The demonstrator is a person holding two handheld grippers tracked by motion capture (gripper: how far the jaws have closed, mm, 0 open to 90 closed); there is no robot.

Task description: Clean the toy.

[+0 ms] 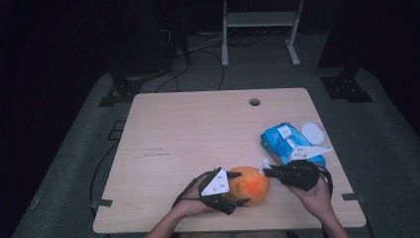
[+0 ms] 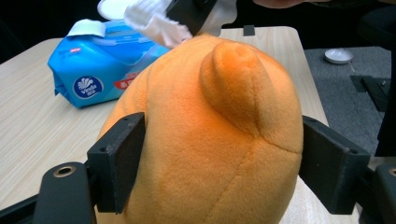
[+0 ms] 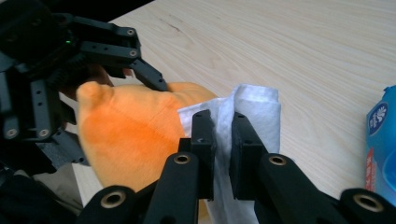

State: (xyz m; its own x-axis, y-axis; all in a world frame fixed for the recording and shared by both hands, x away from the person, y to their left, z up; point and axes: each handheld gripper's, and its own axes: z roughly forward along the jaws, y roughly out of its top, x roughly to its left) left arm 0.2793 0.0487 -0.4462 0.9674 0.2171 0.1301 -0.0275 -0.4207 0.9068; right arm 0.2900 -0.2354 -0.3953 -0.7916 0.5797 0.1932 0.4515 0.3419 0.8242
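An orange plush toy (image 1: 252, 186) lies near the table's front edge. My left gripper (image 1: 240, 188) is shut on it; in the left gripper view the two black pads (image 2: 119, 163) press into the plush's (image 2: 210, 130) sides. My right gripper (image 3: 223, 121) is shut on a folded white wipe (image 3: 259, 107), which rests against the plush's (image 3: 130, 135) upper right side. In the high view, the right gripper (image 1: 266, 172) comes in from the right, with the wipe (image 1: 264, 164) at its tip.
A blue pack of wet wipes (image 1: 285, 144) lies just behind the right hand, its flap up. A round white lid (image 1: 313, 131) sits beside it near the table's (image 1: 198, 129) right edge. A cable hole (image 1: 254, 102) is at the back.
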